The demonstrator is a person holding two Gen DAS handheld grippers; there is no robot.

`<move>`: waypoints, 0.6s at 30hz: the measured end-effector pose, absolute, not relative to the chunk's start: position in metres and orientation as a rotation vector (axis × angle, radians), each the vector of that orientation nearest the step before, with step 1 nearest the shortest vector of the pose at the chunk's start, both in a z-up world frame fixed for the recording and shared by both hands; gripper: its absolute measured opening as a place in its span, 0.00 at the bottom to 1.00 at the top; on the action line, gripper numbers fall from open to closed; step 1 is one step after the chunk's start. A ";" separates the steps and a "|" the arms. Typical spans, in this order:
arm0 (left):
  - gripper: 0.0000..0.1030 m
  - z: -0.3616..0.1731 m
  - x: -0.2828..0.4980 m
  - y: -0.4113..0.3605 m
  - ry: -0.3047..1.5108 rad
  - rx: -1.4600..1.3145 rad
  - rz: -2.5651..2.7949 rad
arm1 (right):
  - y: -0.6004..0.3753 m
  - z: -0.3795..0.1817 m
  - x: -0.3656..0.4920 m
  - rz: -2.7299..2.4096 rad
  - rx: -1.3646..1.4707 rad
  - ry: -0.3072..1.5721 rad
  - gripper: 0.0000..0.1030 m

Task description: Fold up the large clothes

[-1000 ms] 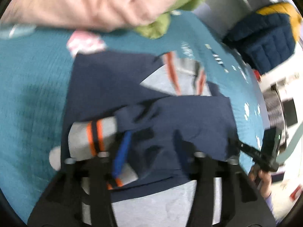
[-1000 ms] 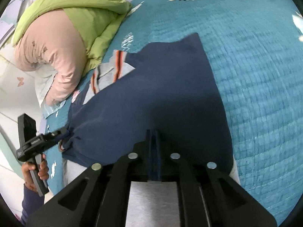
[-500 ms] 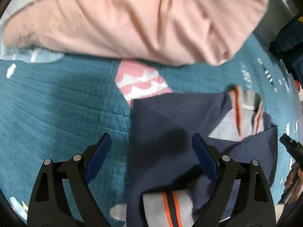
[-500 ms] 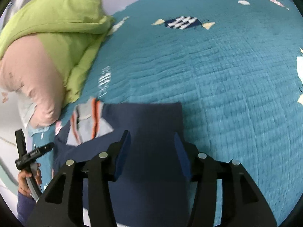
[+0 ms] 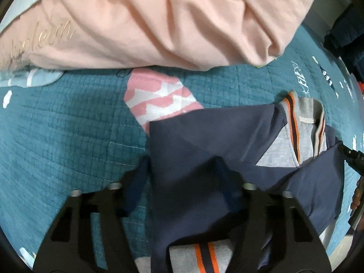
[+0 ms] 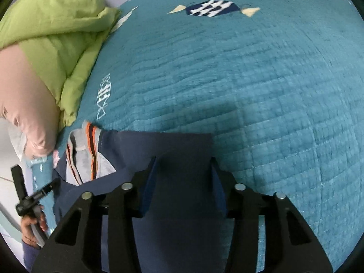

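A navy garment (image 5: 204, 163) with a grey collar and orange stripes (image 5: 293, 132) lies folded on the teal quilted bed (image 5: 68, 141). My left gripper (image 5: 179, 170) is open, its jaws straddling the garment's top left corner, low over the cloth. My right gripper (image 6: 183, 173) is open over the garment (image 6: 159, 150) near its top right corner. The grey collar (image 6: 84, 152) shows at the left of the right wrist view. A striped grey cuff (image 5: 204, 257) lies under the left gripper. The other gripper shows at each view's edge.
A pink pillow (image 5: 159, 18) lies just beyond the garment, with a green quilt (image 6: 56, 34) beside it. A pink-and-white patch (image 5: 159, 100) is on the teal quilt (image 6: 250, 79). Dark blue bedding (image 5: 348, 29) sits far right.
Both grippers let go of the navy cloth and opened, then moved forward to the garment's far edge. The folded garment now lies flat under them.
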State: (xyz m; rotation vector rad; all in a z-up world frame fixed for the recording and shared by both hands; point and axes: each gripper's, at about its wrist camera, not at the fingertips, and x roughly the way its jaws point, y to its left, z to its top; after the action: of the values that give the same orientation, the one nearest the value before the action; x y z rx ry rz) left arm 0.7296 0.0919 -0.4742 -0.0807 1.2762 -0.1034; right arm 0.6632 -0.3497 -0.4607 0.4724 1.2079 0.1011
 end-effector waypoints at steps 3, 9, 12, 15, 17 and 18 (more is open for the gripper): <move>0.22 -0.471 0.731 0.087 1.267 -0.015 -0.076 | -0.346 -0.461 0.662 0.125 0.481 1.196 0.09; 0.07 -0.445 0.716 0.088 1.168 -0.017 -0.133 | -0.347 -0.430 0.640 0.153 0.478 1.067 0.08; 0.07 -0.421 0.696 0.094 1.112 -0.021 -0.154 | -0.349 -0.409 0.617 0.184 0.521 0.994 0.08; 0.06 -0.396 0.668 0.091 1.036 0.005 -0.196 | -0.346 -0.387 0.592 0.210 0.542 0.936 0.08; 0.06 -0.378 0.643 0.093 0.995 0.012 -0.232 | -0.342 -0.370 0.572 0.231 0.534 0.905 0.08; 0.06 -0.374 0.634 0.085 0.979 0.019 -0.235 | -0.339 -0.361 0.560 0.238 0.523 0.891 0.08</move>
State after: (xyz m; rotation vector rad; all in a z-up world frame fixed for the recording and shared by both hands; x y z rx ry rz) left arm 0.6338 0.0848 -0.3741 0.0186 0.9786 -0.2353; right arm 0.5605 -0.3389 -0.3608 0.5227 0.8915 0.2376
